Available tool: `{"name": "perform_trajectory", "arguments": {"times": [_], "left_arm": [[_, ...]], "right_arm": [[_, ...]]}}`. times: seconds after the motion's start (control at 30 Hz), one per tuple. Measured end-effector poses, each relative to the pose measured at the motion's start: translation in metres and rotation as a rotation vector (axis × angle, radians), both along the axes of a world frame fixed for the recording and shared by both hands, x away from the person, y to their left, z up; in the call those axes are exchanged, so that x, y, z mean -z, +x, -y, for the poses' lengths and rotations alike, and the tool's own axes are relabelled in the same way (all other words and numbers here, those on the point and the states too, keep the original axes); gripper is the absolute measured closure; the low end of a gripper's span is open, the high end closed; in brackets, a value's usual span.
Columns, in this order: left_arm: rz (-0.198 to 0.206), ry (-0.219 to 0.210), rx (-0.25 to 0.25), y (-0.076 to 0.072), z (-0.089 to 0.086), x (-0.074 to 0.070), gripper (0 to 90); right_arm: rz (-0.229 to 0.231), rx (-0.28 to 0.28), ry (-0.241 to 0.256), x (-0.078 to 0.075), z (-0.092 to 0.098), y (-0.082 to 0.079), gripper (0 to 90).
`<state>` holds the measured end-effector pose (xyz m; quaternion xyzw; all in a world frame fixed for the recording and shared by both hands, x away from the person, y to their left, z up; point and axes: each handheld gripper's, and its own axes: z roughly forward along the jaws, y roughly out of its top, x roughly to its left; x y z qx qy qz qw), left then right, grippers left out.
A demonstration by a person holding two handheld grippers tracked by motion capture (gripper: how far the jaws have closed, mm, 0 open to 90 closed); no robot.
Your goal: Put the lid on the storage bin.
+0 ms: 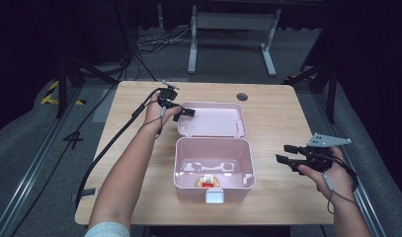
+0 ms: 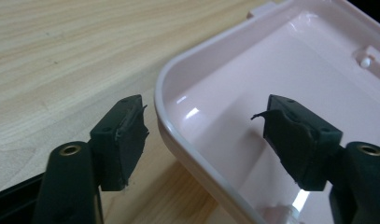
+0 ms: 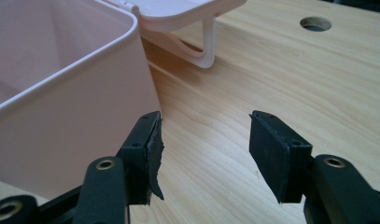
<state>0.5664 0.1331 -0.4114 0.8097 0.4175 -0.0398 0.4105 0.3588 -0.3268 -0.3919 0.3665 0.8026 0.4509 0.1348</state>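
While the pink box [image 1: 213, 170] sits open at the middle of the table [image 1: 277, 123], the two grippers stand on either side of it. Left of the box, the left forearm reaches far forward and slants inward, the hand [image 1: 155, 112] behind the box's back left corner. The left gripper [image 1: 184, 112] points right, at the left edge of the lid [image 1: 212, 119], which lies flat and open behind the box. In the left gripper view its jaws are apart and straddle the lid's rounded corner rim [image 2: 197, 144]: one jaw over bare wood outside the lid, the other over the lid's glossy inside. I cannot tell whether either pad touches the rim. Its black cable [image 1: 109, 143] trails back off the table's left edge.

Inside the box, near its front wall, lies a small round thing [image 1: 207, 181] with red and yellow on it, too small to name. A white latch [image 1: 214, 197] sticks out at the box's front.

Right of the box, the right hand [image 1: 332, 175] rests low near the table's right edge, the wrist bent so the right gripper [image 1: 286, 154] points left at the box. Its jaws are apart and hold nothing; in the right gripper view they hover over wood just beside the box's side wall [image 3: 71, 121]. A round hole [image 1: 242, 96] sits in the table behind the lid. Beyond the table stands a grey metal frame [image 1: 233, 37] on the floor.
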Motion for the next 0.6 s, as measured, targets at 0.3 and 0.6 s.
{"name": "perform_trajectory", "arguments": {"times": [0.3, 0.6], "left_arm": [[-0.008, -0.026, -0.007, 0.001, -0.003, -0.002, 44.1], [0.085, -0.044, -0.043, -0.004, -0.006, -0.016, 56.4]], "right_arm": [[-0.002, -0.013, 0.014, 0.0, -0.001, -0.001, 46.0], [-0.004, -0.016, 0.024, -0.002, -0.002, -0.002, 46.7]]}}
